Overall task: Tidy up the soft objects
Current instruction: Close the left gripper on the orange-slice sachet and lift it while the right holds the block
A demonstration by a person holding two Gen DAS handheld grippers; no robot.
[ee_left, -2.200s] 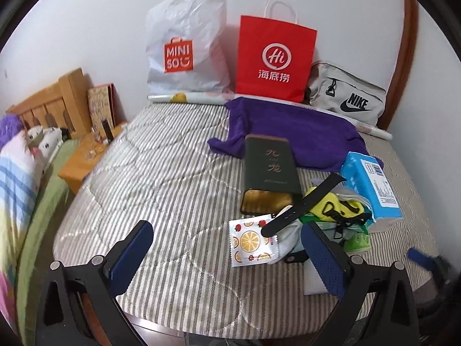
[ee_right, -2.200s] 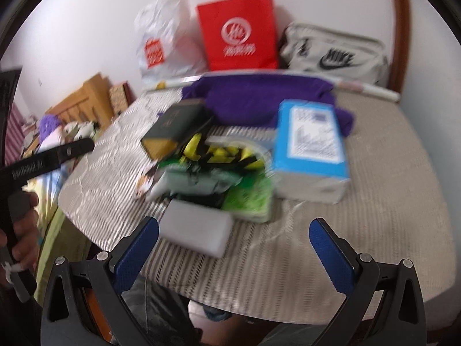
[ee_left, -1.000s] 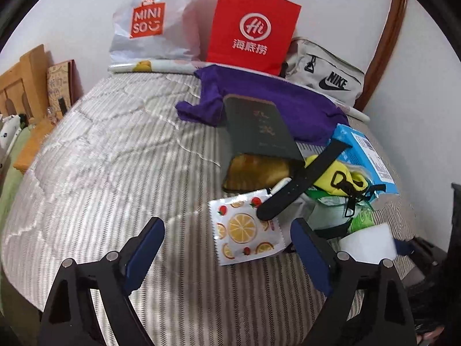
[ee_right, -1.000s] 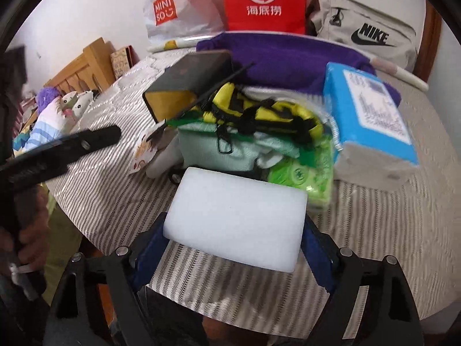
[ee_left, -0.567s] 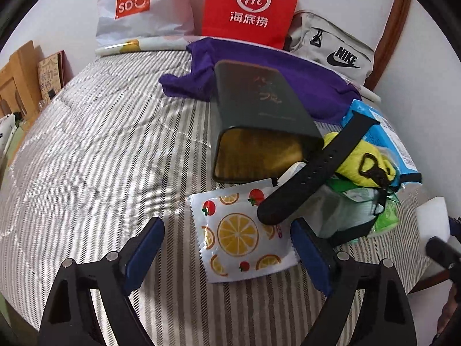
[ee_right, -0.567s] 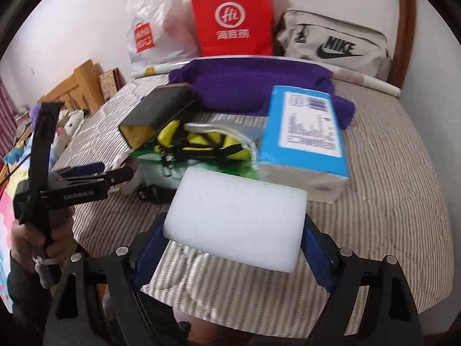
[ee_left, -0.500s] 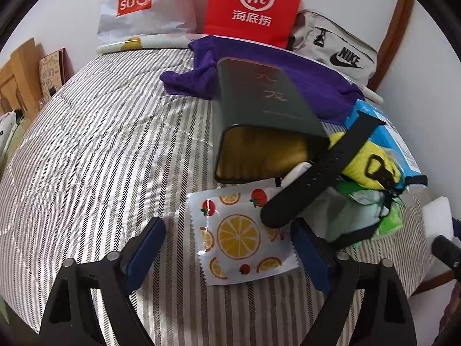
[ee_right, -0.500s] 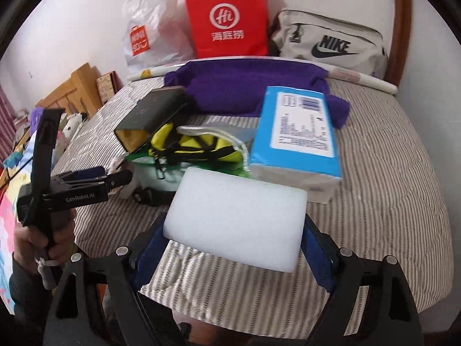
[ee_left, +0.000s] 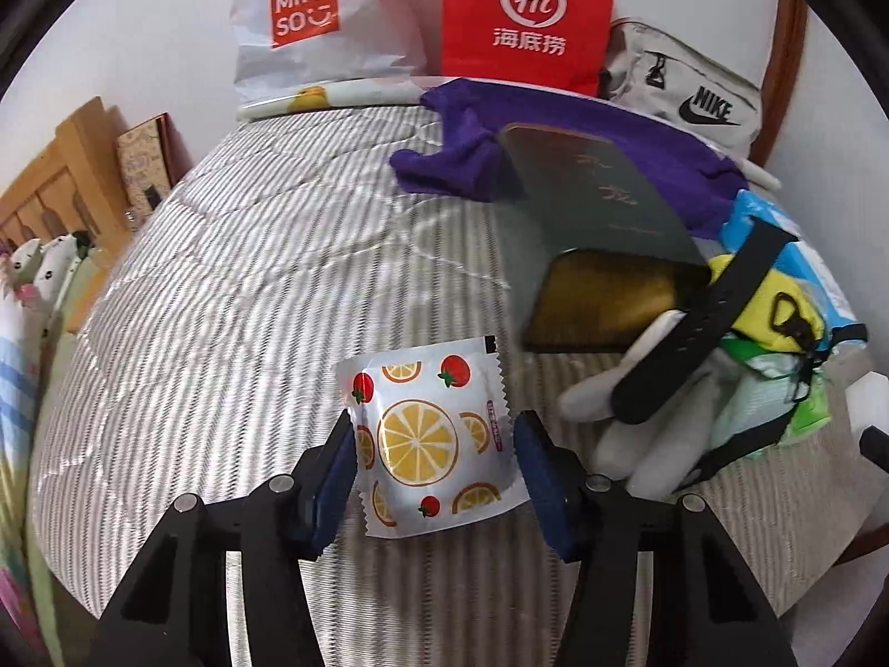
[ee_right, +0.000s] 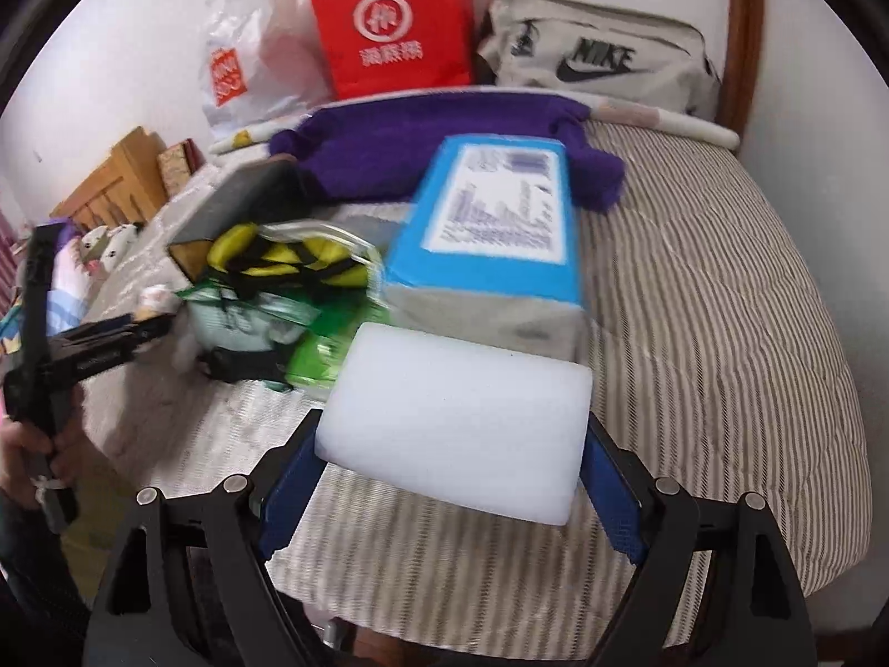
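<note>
A striped mattress [ee_left: 233,289] is seen from both wrist cameras, its clutter gathered toward the right edge in the left view. At far left of that view, a wooden headboard [ee_left: 50,178] is visible beyond the mattress edge. At the wall behind the mattress, a white shopping bag [ee_left: 311,11], a red paper bag [ee_left: 528,11] and a grey pouch [ee_left: 683,89] are lined up. The left gripper [ee_left: 433,447] is lowered over a fruit-printed packet [ee_left: 430,433] lying flat on the mattress; its jaws have just been closing, the packet is framed between the blue pads, and whether the pads press on it cannot be told. Just right of the packet, a dark tin [ee_left: 600,233] with a gold end rests partly on a purple cloth [ee_left: 461,150], beside a black strap [ee_left: 705,322], a white glove [ee_left: 628,417] and a yellow pouch [ee_left: 778,311]. In the right view, the right gripper [ee_right: 450,472] is clamped on a white sponge [ee_right: 455,433], held above the mattress edge just in front of a blue tissue pack [ee_right: 494,228].
</note>
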